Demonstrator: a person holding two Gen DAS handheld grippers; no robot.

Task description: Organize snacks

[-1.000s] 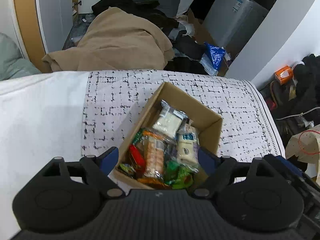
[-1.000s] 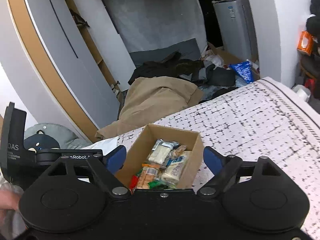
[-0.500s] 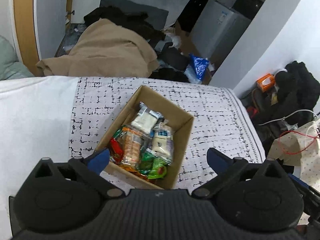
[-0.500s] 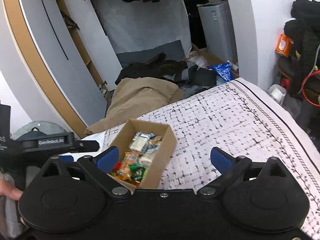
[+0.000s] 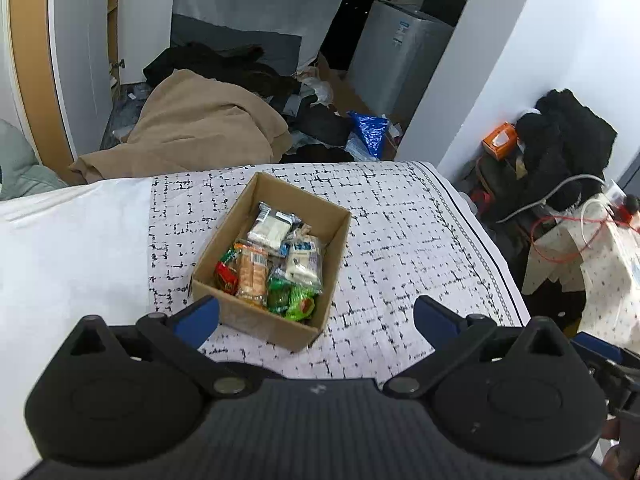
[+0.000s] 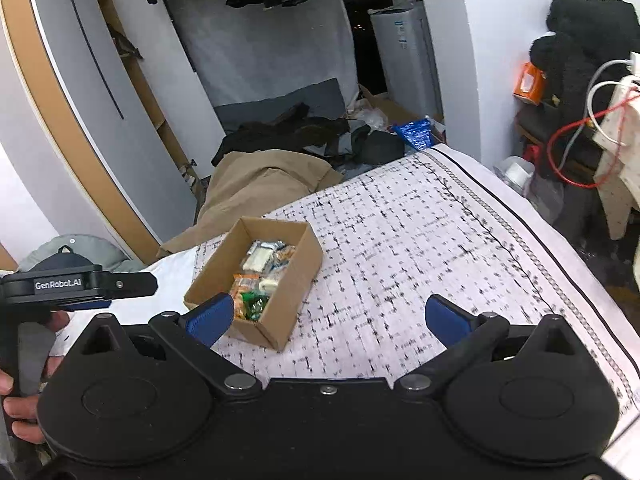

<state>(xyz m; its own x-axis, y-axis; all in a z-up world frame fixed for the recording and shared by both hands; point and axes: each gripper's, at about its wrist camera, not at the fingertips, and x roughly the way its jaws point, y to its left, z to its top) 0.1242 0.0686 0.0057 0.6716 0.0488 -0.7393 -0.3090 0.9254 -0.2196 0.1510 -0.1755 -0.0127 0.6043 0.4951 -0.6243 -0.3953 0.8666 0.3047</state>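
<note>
Snacks (image 5: pixel 276 264): wrapped packets lie packed together inside an open cardboard box (image 5: pixel 332 248); a pale white packet (image 5: pixel 270 228) at the far end, an orange pack of biscuits (image 5: pixel 252 274) and a red packet at the near left, green wrappers (image 5: pixel 294 302) at the near right.
Box position: it stands on a bed (image 5: pixel 400 240), on the cover with a black broken-line pattern, near the border where a plain white sheet (image 5: pixel 72 248) begins.
Left tool (image 5: pixel 316 318): its blue-padded fingers (image 5: pixel 198 320) are spread wide, nothing is between them, and they touch nothing; the near corner of the box appears between the fingertips but lies beyond and below them.
Right tool (image 6: pixel 328 316): its jaws are opening and nothing is between them; the left blue pad covers the near corner of the box in this view, without visible contact.
Person: a hand (image 6: pixel 24 400) at the left edge of the right wrist view grips the handle of the left tool.
Beyond the bed: a tan blanket (image 5: pixel 200 124) and dark clothes lie on the floor, with a blue bag (image 5: pixel 370 132) beside them.
Right side: black garments, an orange box (image 5: pixel 498 140) and red and white cables.
</note>
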